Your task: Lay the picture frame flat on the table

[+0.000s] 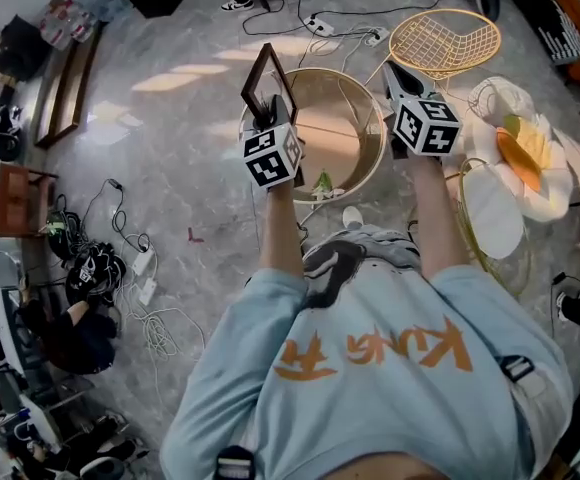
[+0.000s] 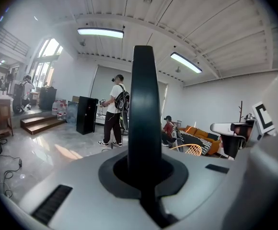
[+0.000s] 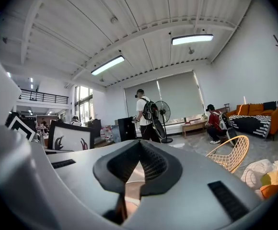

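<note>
Readable writing is limited to your light-blue sweatshirt [image 1: 300,408]. It carries orange lettering that reads "KUNG" upside down from the head view, beside two characters that cannot be made out. The cube [image 1: 271,156] on each gripper carries black-and-white square markers.

Your left gripper [image 1: 275,108] is pinching the picture frame [image 1: 255,68] at its lower edge. The frame is dark and stands upright over the near left part of the round worktop [image 1: 368,163]; it is not lying flat. Your right gripper [image 1: 395,73] is pressed together with nothing between its jaws, just right of the frame at the worktop's far right rim.

The worktop has a wood-coloured rim. The floor [image 1: 190,168] is polished grey marbled stone. A gold wire chair [image 1: 445,40] stands beyond the worktop, and cables [image 1: 135,268] lie on the floor at left. The ceiling [image 3: 129,23] is white and vaulted, with strip lights [image 2: 100,32].
</note>
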Demonstrator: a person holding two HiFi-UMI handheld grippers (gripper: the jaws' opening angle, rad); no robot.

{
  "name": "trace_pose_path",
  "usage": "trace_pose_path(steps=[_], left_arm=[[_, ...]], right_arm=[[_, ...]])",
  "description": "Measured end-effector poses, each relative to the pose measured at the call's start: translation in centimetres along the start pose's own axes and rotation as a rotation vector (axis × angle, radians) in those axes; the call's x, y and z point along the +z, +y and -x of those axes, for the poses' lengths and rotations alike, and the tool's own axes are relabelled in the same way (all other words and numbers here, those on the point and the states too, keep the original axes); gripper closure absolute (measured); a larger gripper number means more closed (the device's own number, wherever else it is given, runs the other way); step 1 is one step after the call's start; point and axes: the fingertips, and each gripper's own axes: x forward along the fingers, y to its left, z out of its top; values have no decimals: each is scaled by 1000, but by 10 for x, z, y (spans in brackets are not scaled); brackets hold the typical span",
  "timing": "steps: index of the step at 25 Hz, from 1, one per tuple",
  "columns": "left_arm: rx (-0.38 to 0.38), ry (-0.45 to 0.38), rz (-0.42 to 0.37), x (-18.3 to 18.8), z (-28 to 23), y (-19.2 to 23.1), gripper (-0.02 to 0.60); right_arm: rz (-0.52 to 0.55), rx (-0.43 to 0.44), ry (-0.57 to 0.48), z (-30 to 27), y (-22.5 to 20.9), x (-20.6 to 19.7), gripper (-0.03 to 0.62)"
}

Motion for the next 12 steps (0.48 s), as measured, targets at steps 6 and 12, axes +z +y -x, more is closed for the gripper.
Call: trace_pose_path(steps=[6, 12], left_arm=[[-5, 35, 3, -1, -54, -19, 555], [14, 100, 3, 0, -87, -21, 557]], right_arm=[[-43, 18, 28, -45, -47, -10, 597], [-97, 72, 93, -100, -67, -28, 595]])
